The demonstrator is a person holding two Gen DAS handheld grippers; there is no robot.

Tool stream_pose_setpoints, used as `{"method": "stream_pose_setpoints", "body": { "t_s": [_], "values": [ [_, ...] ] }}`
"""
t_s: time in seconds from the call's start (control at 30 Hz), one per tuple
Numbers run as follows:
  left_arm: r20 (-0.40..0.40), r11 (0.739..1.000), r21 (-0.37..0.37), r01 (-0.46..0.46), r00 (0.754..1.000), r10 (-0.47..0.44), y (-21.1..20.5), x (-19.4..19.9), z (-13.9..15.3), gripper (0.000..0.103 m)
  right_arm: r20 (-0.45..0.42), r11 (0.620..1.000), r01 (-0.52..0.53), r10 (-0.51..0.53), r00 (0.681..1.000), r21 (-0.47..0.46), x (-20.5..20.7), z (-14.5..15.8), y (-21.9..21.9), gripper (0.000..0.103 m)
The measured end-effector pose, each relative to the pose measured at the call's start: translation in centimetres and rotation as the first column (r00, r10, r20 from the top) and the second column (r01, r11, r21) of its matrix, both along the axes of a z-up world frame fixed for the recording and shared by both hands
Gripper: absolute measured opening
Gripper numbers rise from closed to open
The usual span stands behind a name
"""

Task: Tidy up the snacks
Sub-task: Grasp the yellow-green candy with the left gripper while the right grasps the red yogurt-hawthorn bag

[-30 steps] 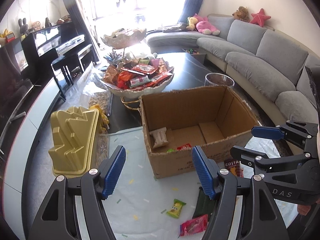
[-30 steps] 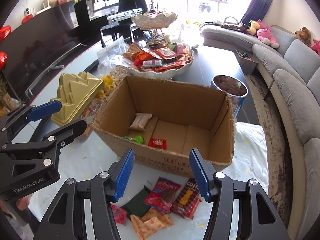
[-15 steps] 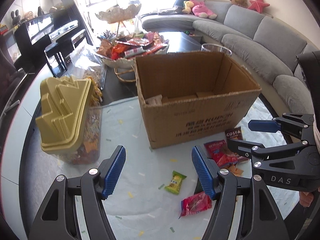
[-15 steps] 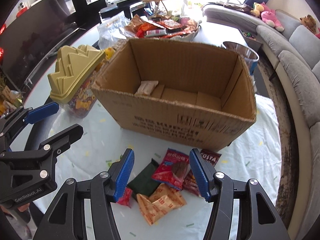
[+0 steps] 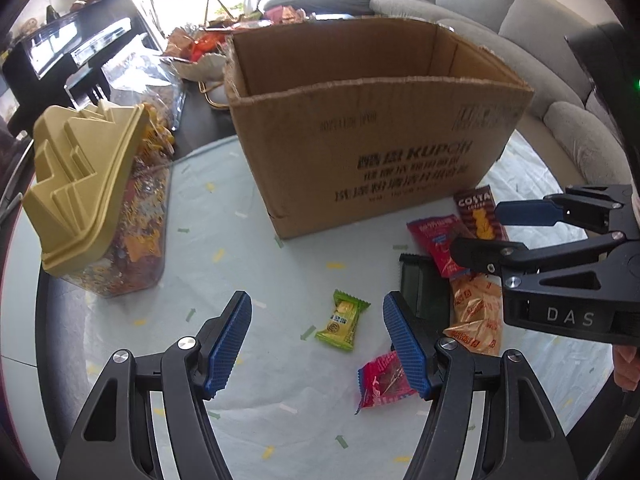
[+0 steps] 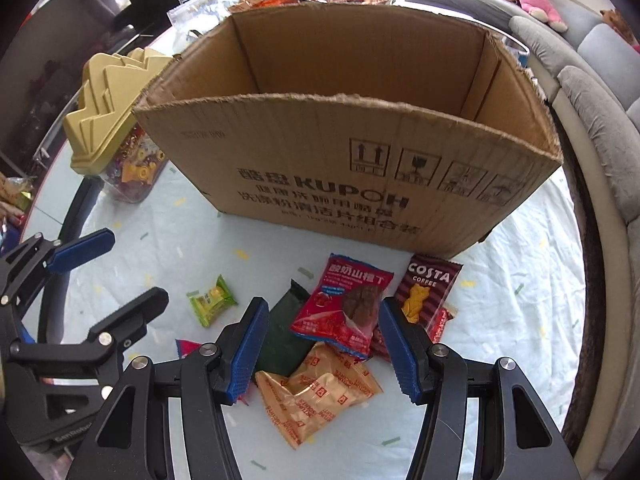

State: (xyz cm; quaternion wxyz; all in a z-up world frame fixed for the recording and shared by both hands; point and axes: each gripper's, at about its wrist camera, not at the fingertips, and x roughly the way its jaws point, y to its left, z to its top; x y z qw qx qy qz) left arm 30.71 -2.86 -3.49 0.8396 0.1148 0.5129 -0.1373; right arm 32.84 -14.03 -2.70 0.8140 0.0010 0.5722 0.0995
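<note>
An open cardboard box (image 5: 372,128) (image 6: 344,176) stands on the white cloth. Loose snacks lie in front of it: a green candy (image 5: 342,319) (image 6: 212,299), a pink-red packet (image 5: 382,380), a red hawthorn pack (image 6: 343,304), a Costa pack (image 6: 426,292) (image 5: 478,212), a dark green pack (image 6: 284,336) and an orange pack (image 6: 320,392) (image 5: 476,312). My left gripper (image 5: 316,344) is open and empty, low over the green candy. My right gripper (image 6: 322,350) is open and empty, over the pile of packs.
A clear jar with a yellow stepped lid (image 5: 84,184) (image 6: 112,120) full of sweets stands left of the box. A bowl of snacks (image 5: 200,48) sits behind it. A grey sofa (image 5: 520,20) curves along the right. The table edge (image 5: 44,320) runs at the left.
Both grippers have dropped lower and come closer to the snacks on the cloth; the box now shows its front wall and its inside is hidden. Both stay open.
</note>
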Motion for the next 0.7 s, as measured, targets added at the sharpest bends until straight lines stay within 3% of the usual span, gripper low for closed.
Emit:
{"method": "stream_pose_setpoints", "body": {
  "t_s": [0.3, 0.7],
  "values": [
    [-0.084, 1.000, 0.022, 0.007, 0.996, -0.005, -0.6, 0.9, -3.5, 0.068, -0.062, 1.000, 0.017, -0.016, 0.998, 0.006, 0.9, -2.7, 0.2, 0.058],
    [-0.134, 0.999, 0.036, 0.020, 0.991, -0.015, -1.6, 1.8, -6.3, 0.067, -0.092, 0.999, 0.037, -0.038, 0.995, -0.013, 2.3, -4.9, 1.0, 0.058]
  ]
}}
